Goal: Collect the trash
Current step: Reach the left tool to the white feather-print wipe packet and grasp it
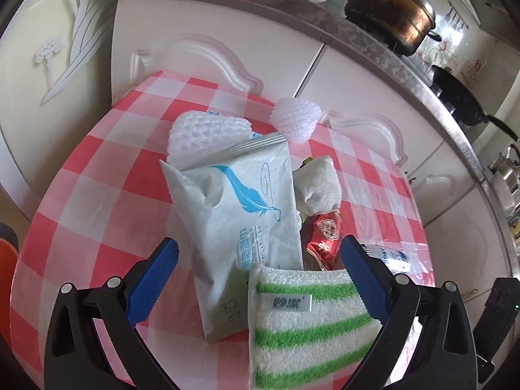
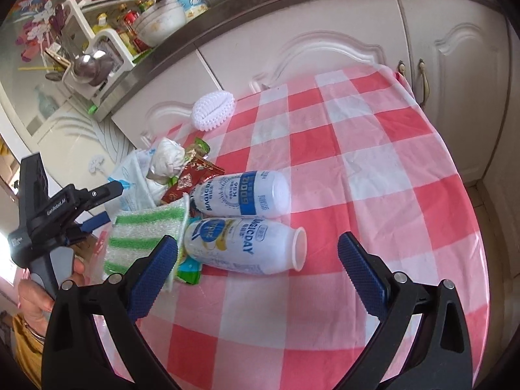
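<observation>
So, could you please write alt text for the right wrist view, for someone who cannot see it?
The open right gripper hovers over a red-and-white checked tablecloth, facing two white bottles lying on their sides. To their left sit a green-striped cloth, wrappers and a crumpled tissue, with the left gripper beside them; kitchen cabinets stand behind.

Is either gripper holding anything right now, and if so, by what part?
Nothing is held. The left gripper is open over the wipes pack and striped cloth; the right gripper is open near a bottle.
</observation>
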{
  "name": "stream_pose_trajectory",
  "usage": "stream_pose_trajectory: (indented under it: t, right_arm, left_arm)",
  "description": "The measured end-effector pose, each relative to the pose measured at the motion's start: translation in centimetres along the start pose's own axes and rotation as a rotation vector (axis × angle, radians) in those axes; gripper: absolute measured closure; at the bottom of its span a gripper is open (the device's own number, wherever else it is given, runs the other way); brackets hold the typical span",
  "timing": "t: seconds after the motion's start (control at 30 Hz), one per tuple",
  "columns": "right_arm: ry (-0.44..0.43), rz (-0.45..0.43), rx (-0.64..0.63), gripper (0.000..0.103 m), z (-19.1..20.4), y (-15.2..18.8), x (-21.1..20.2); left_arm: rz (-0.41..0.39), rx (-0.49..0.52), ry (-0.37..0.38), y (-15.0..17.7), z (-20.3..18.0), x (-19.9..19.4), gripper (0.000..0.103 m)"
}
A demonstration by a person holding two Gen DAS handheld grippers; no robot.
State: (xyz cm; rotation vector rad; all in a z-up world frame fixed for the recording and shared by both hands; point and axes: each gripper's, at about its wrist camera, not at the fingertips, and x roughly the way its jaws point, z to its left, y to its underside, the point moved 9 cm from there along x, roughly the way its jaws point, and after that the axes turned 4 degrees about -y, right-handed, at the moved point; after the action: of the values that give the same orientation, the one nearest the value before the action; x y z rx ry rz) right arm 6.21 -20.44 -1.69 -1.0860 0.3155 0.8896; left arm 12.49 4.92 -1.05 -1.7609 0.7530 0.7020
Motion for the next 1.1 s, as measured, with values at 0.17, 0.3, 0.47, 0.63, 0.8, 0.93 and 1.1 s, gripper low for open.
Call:
stream_pose_trajectory:
  t: [0.17,0.3,0.47,0.63,0.8,0.93,1.1]
  right_arm:
    - [-0.029,0.022,-0.050,0.004,-0.1,-0.9,1.1]
    - [-0.072,0.072,-0.105,0.004,0.8,-0.6,2.3]
    - [-0.095,0.113,-0.172,0.004,2.0,0.6,2.8]
    - [-0.104,0.125,-0.184,0.004,2.4,1.8,2.3]
    - [-0.126,0.139,-0.195,0.004,3.4,3.1,1.7]
    - [-0.134,0.145,-0.241,0.004,4.8,3.9,1.0]
    - [-0.069,0.147,-0.294,0.017,4.9,3.7,1.9]
  left_arm:
    - [0.020,-0.017,-0.079,-0.3,-0.1,1.7,0.005]
    - [0.039,-0.032,-0.138,-0.4,0.3,2.9,0.005]
    - [0.058,-0.048,-0.159,-0.1,1.3,3.6,0.009]
    - [0.073,-0.066,-0.115,0.4,1.8,3.4,0.026]
    - [0.071,-0.049,-0.083,1.5,2.2,2.2,0.029]
    - [0.049,-0.024,-0.064,1.9,2.6,0.7,0.030]
    - [0.006,-0.021,-0.054,1.9,3.5,-1.3,0.031]
